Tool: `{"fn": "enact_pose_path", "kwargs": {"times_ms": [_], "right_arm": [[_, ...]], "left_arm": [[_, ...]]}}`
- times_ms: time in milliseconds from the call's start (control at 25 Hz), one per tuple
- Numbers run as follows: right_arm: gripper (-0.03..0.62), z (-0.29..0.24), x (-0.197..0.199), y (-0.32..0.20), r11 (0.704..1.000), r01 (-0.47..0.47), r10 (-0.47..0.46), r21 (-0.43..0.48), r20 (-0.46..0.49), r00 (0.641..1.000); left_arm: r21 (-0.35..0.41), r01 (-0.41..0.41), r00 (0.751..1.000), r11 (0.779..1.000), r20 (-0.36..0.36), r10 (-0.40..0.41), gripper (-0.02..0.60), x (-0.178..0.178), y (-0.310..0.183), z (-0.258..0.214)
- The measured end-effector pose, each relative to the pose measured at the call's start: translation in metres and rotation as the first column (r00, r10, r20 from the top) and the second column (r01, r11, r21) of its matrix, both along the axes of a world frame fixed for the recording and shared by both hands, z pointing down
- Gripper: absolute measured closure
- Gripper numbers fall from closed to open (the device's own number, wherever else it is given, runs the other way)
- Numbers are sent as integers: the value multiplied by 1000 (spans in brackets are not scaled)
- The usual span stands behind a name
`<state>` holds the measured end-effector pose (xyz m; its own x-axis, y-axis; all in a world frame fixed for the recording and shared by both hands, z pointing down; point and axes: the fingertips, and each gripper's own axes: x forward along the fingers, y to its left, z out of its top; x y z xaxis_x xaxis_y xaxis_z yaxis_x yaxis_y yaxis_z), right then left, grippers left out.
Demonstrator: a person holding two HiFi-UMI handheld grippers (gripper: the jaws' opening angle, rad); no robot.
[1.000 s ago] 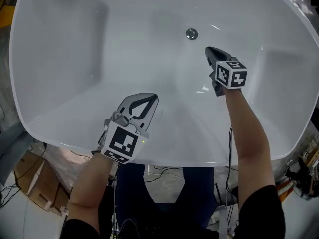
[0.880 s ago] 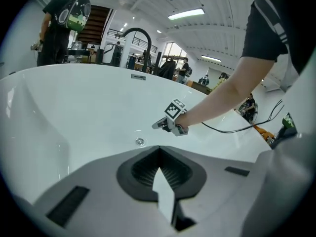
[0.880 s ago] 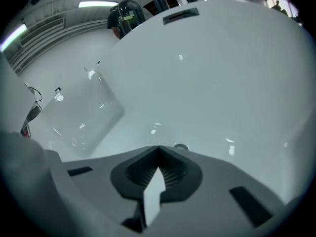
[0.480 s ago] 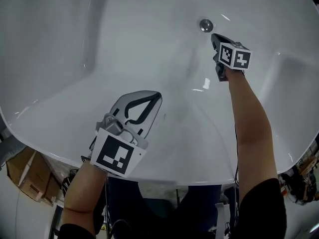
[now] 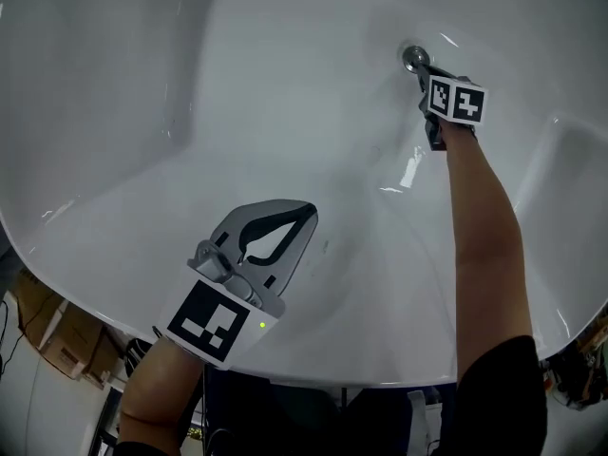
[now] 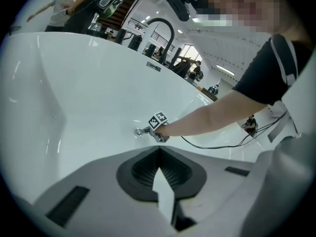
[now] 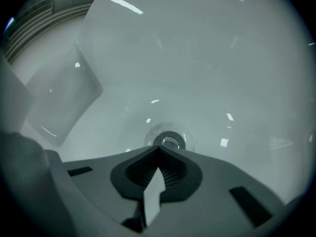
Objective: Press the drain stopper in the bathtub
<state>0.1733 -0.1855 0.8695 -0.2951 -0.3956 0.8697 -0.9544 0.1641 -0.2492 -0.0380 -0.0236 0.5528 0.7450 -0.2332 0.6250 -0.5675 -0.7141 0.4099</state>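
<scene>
I logged a pale floor (image 5: 17, 402) in the lower left corner of the head view, with cardboard boxes (image 5: 46, 335) stacked on it. At lower right there was a tangle of wiring (image 5: 581, 373), too small to identify. The left gripper view showed a bright hall with a ceiling strip light (image 6: 224, 70), a black arched pipe (image 6: 160, 20) and bystanders (image 6: 61, 6) at far left. The right gripper view showed a ribbed grey surface (image 7: 37, 21) at upper left.
</scene>
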Motion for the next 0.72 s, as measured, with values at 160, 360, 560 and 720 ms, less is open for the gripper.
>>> {"fn": "enact_pose_path", "kwargs": {"times_ms": [160,360,560,720], "right_arm": [[582,15,-2,-6,1000,-8,8,-2,8,1000],[582,27,1,-14,1000,-15,15,-17,-2,1000],[582,39,3,-11,998,19,-21,-60,-27,999],[582,39,3,-11,997,19,-20,-76,-12,1000]], "left_arm": [[-31,25,1000,999,6,-25,577,-2,1,5],[-29,-15,999,999,32,16,577,-3,4,7],[-52,7,1000,999,27,-5,577,-4,5,9],[-57,1,1000,998,26,0,577,-4,6,9]]}}
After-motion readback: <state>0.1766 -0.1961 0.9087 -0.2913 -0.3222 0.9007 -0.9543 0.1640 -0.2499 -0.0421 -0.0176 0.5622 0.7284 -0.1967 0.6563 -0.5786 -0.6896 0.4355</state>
